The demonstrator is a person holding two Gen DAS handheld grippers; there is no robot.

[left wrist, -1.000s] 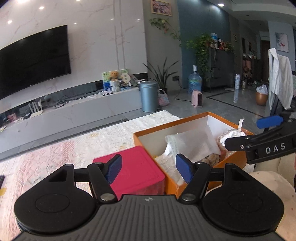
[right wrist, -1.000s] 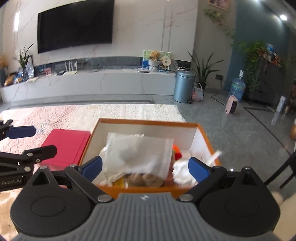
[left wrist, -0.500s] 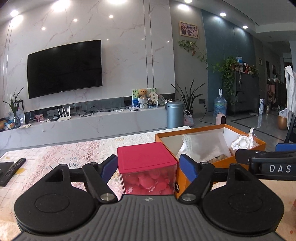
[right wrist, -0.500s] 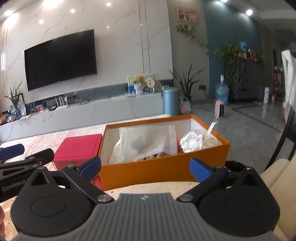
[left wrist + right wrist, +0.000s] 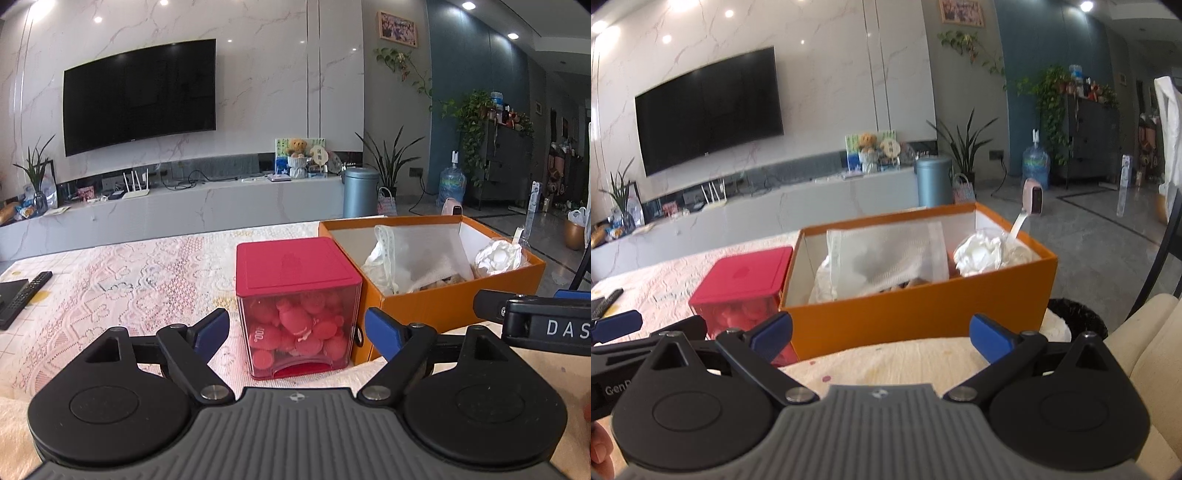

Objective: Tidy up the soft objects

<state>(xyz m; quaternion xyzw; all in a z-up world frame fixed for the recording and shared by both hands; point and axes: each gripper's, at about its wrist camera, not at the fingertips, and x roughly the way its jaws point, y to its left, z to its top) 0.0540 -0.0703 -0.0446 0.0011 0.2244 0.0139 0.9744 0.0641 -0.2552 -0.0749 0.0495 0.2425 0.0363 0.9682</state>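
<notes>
Blue-padded jaws of the left gripper (image 5: 297,332) are opening wide with nothing between them, lined up on the red-lidded clear box (image 5: 299,306) just ahead. Right of that box, touching it, stands the orange cardboard box (image 5: 919,314), holding a white cloth bag (image 5: 886,258) and crumpled white wrapping (image 5: 979,254). The right gripper (image 5: 881,334) faces it, jaws wide and empty. Those soft pieces look light and floppy; pinching a bunched fold near the top should hold best.
</notes>
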